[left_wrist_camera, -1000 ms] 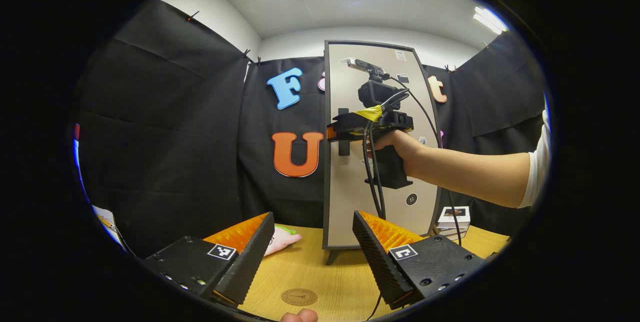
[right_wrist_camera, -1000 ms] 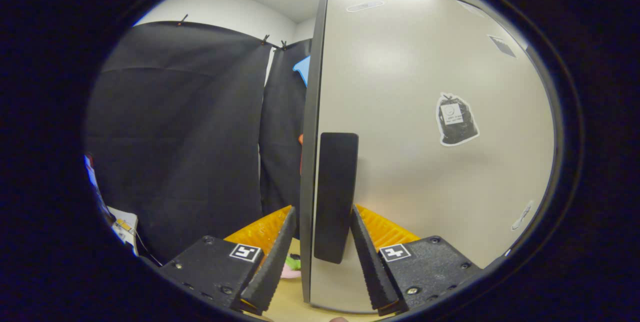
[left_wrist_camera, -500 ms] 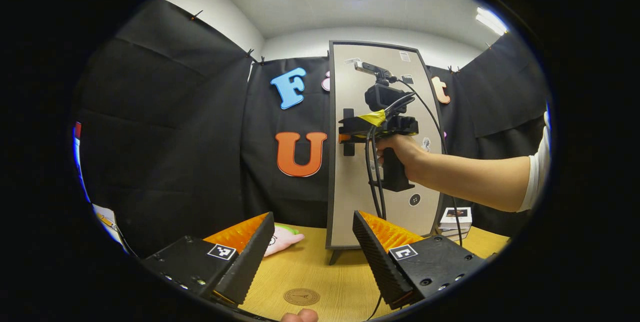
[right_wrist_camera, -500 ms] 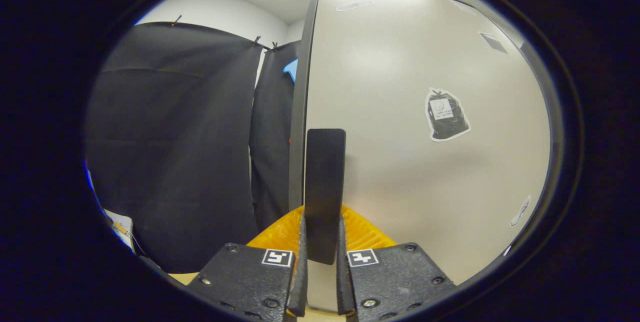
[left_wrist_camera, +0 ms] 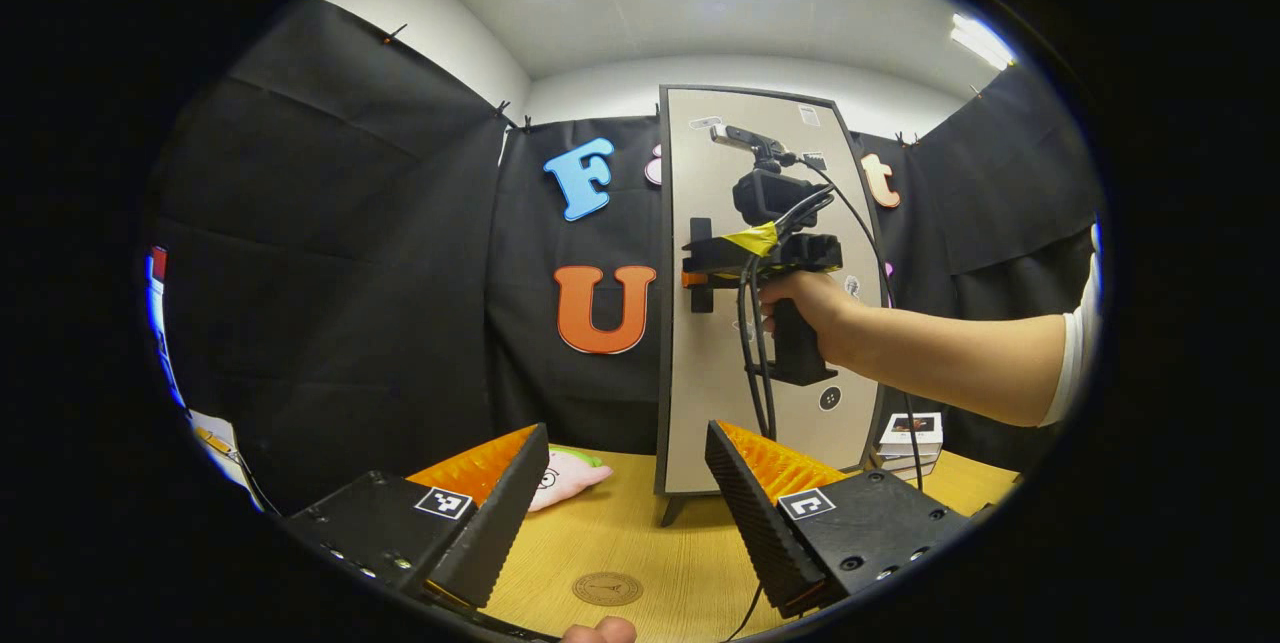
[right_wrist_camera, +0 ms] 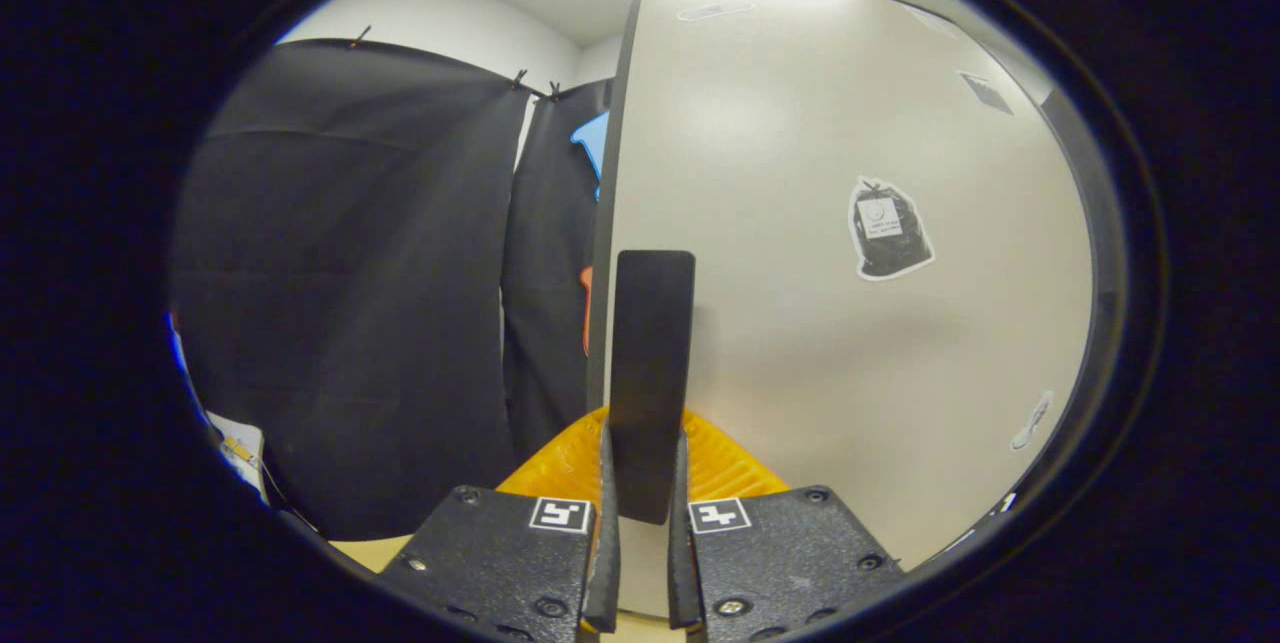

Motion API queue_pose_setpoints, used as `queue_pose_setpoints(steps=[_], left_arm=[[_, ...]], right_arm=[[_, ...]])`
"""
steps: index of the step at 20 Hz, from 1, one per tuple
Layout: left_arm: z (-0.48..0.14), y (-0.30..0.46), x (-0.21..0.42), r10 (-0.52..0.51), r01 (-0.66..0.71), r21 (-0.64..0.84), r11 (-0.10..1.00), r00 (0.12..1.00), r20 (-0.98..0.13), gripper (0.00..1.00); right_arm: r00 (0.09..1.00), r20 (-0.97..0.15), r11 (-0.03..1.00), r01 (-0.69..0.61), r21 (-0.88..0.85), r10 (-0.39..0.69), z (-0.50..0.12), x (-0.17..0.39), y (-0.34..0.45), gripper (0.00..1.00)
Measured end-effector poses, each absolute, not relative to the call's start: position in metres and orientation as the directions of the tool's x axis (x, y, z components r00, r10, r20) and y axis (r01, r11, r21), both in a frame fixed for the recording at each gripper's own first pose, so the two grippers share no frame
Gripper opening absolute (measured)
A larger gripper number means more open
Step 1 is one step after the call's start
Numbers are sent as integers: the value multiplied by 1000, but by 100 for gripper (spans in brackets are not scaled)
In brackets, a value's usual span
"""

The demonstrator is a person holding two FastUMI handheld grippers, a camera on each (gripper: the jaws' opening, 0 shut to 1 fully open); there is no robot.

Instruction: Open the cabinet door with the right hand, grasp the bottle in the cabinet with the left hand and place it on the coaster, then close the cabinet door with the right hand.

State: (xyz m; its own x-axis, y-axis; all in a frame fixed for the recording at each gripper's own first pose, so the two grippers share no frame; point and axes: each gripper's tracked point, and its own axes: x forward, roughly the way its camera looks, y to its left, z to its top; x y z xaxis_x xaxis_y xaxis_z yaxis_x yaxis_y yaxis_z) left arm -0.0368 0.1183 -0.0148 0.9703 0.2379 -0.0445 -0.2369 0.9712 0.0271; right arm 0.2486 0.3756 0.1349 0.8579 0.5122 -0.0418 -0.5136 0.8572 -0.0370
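A tall beige cabinet (left_wrist_camera: 700, 393) with a dark frame stands at the back of the wooden table, its door (right_wrist_camera: 850, 353) shut or nearly so. My right gripper (right_wrist_camera: 640, 483) is shut on the door's black vertical handle (right_wrist_camera: 650, 363). In the left gripper view that handle (left_wrist_camera: 701, 265) sits at the door's left edge, with the right gripper (left_wrist_camera: 695, 276) and the person's hand (left_wrist_camera: 800, 298) on it. My left gripper (left_wrist_camera: 615, 498) hovers open over the table, nothing between its fingers. A round brown coaster (left_wrist_camera: 607, 588) lies on the table just below it. The bottle is hidden.
A pink and green plush toy (left_wrist_camera: 565, 473) lies on the wooden table (left_wrist_camera: 640, 533) left of the cabinet. A small stack of books (left_wrist_camera: 908, 441) sits right of it. Black cloth walls close the booth behind and on both sides.
My right gripper closed from open onto the door handle about half a second ago and has held it since. The left gripper stayed nearly still; the cabinet shifted slightly in its view.
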Motion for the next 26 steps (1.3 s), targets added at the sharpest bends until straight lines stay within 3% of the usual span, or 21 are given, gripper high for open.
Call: queue_pose_setpoints(steps=[12,26], left_arm=[[-14,97,-45,187,-186,32,982,981,-49,95],[-17,50,-38,70,-68,47,997,996,-53,95]], right_arm=[[795,-49,792,-607,-63,605,131,220,355,23],[782,-14,781,-623,-41,623,132,207,332,23]])
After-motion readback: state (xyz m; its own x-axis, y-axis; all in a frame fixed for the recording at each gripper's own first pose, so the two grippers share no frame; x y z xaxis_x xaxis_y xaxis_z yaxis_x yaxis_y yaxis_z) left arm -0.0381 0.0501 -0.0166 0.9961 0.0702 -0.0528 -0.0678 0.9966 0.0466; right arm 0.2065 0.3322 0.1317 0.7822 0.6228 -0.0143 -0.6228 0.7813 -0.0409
